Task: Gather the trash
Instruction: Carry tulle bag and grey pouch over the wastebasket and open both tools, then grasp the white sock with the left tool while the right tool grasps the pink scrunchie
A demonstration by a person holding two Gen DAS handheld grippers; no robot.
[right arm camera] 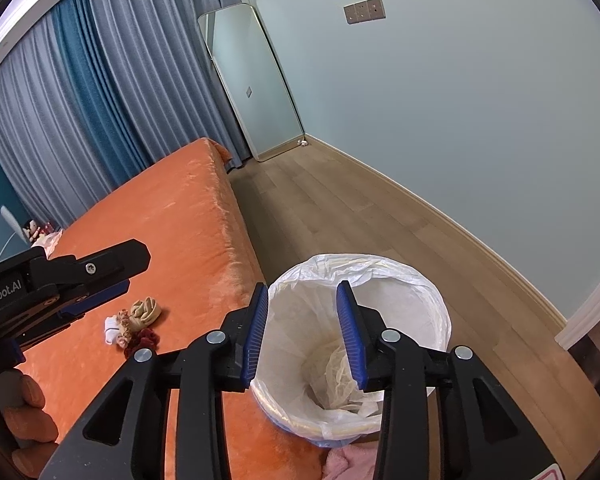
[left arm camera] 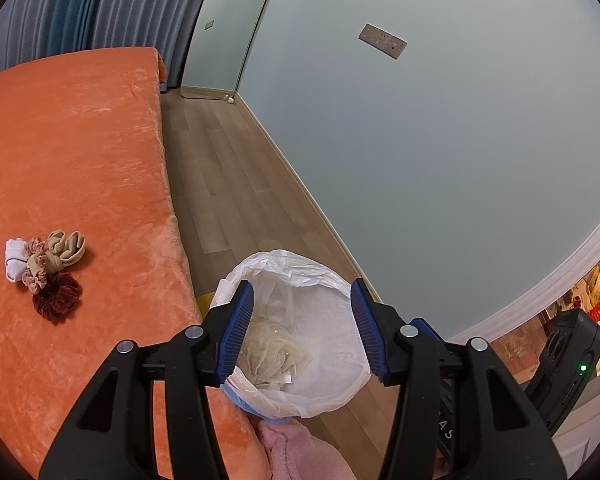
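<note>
A bin lined with a white plastic bag (left arm camera: 324,276) (right arm camera: 380,264) stands against the edge of the orange bed (left arm camera: 80,152) (right arm camera: 172,216). Crumpled beige netting (left arm camera: 272,356) (right arm camera: 338,372) lies at its bottom. My left gripper (left arm camera: 302,284) hovers over the bin's mouth, open, with nothing between its blue pads. My right gripper (right arm camera: 302,286) hangs open and empty over the same bin. On the bed to the left lies a small pile of beige, white and dark red fabric bits (left arm camera: 46,270) (right arm camera: 136,322). The right wrist view shows the left gripper (right arm camera: 136,270) from the side, above the bed.
Wooden floor (left arm camera: 228,184) (right arm camera: 360,216) runs between the bed and a pale wall. A mirror (right arm camera: 256,80) leans in the far corner beside blue curtains (right arm camera: 92,92). Pink fluffy fabric (left arm camera: 296,452) (right arm camera: 340,462) lies just below the bin. Small items sit at the bed's far left (right arm camera: 40,236).
</note>
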